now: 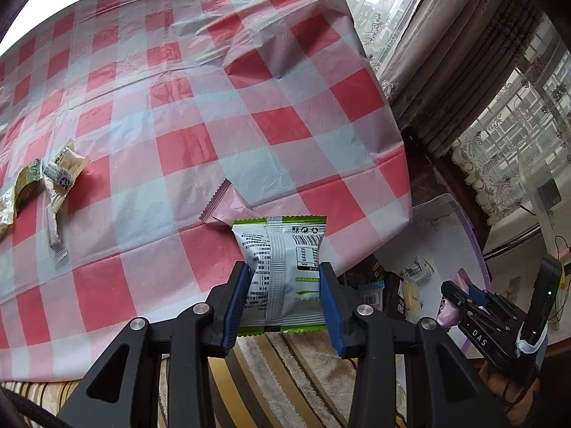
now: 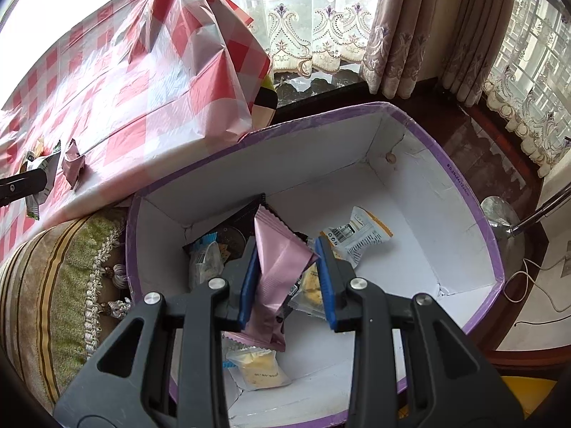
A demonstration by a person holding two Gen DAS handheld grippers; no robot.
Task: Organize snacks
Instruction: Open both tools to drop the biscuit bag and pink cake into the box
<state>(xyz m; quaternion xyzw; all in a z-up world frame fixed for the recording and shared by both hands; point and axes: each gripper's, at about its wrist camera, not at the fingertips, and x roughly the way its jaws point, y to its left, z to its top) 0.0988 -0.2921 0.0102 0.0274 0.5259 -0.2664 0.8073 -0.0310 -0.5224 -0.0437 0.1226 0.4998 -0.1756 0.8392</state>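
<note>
Green-edged snack packet (image 1: 282, 271) between left gripper (image 1: 283, 303) fingers (image 1: 237, 306)

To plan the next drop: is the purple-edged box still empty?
No, the box already holds several snack packets, such as a white and yellow one.

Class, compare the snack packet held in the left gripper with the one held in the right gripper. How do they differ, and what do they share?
The white and green packet is printed with text and a barcode; the pink packet is plain.
The white and green packet is flat and puffy; the pink packet is creased and folded.
The left gripper holds its packet over the table edge; the right gripper holds its packet over the purple-rimmed box.
Both are sealed and clamped between blue pads.
</note>
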